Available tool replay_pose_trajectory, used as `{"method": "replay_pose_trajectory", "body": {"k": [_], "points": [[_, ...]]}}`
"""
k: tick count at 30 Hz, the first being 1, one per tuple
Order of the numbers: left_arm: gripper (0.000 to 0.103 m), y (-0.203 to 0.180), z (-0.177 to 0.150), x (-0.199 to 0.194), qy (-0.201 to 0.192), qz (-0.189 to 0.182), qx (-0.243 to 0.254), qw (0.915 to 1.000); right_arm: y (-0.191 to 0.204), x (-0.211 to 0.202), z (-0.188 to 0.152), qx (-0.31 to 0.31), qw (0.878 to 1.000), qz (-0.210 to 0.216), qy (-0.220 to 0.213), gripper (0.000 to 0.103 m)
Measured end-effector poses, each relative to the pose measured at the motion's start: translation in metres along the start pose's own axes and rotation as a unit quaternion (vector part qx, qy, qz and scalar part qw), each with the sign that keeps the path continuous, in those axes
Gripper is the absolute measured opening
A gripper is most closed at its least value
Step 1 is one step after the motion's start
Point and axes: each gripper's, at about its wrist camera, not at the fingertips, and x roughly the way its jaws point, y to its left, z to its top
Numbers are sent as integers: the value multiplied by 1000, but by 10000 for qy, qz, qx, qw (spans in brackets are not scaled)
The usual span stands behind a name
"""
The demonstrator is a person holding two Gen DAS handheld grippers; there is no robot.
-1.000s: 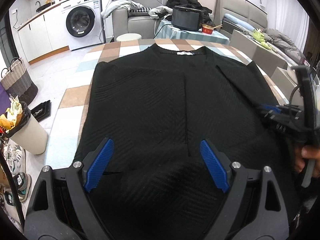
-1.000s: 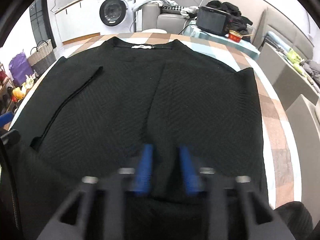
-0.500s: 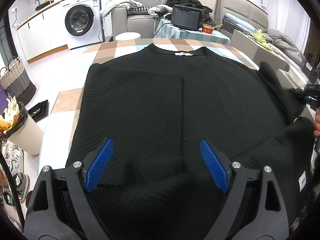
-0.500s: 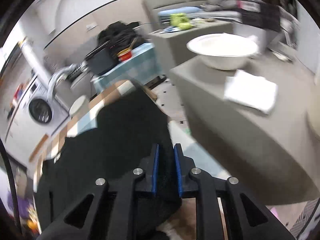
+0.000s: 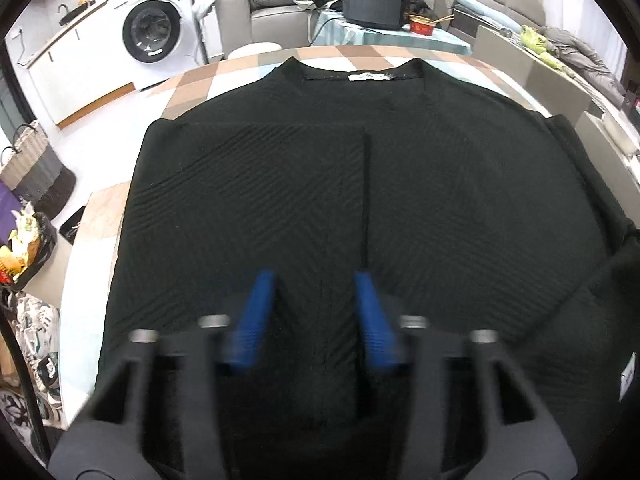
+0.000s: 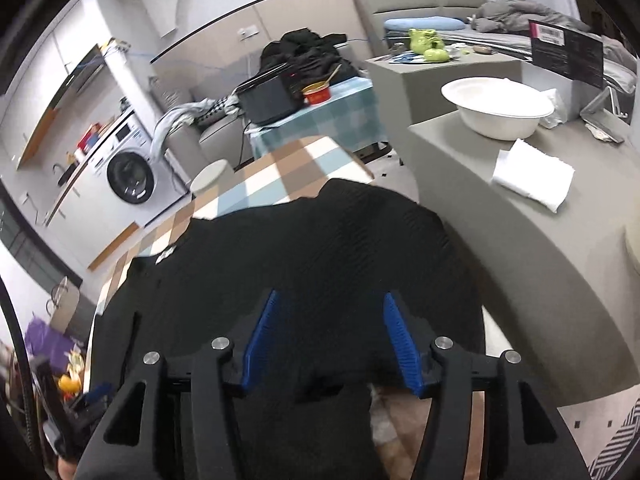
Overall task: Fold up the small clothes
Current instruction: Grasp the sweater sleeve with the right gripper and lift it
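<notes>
At the black sweater's (image 5: 400, 184) neckline, an unreadable white label (image 5: 368, 76); left tool (image 5: 316, 316) closing blurred, right tool (image 6: 332, 340) open.

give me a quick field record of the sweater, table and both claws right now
garment: black sweater, spread flat, collar at far edge
surface: checked table
fold: flap over the sweater's middle
left claw: jaws just been closing, blurred, sweater fabric between them
right claw: jaws just been opening, over the sweater's edge, pads clear of the cloth
nearby: white bowl
</notes>
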Motion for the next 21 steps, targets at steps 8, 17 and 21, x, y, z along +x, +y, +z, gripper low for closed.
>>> {"method": "replay_pose_trajectory", "body": {"k": [8,17,21], "points": [[5,80,2,-52,-839,229,-992,9913,10,-6,-8,-211,9997,104,24,56],[16,222,-22,-60,-667,1167,-2526,9582,-7,-10,-5,-82,9998,-131,84,59],[61,226,-34,-70,-806,1060,-2482,9595,-24,-22,-11,-86,9996,-263,115,66]]}}
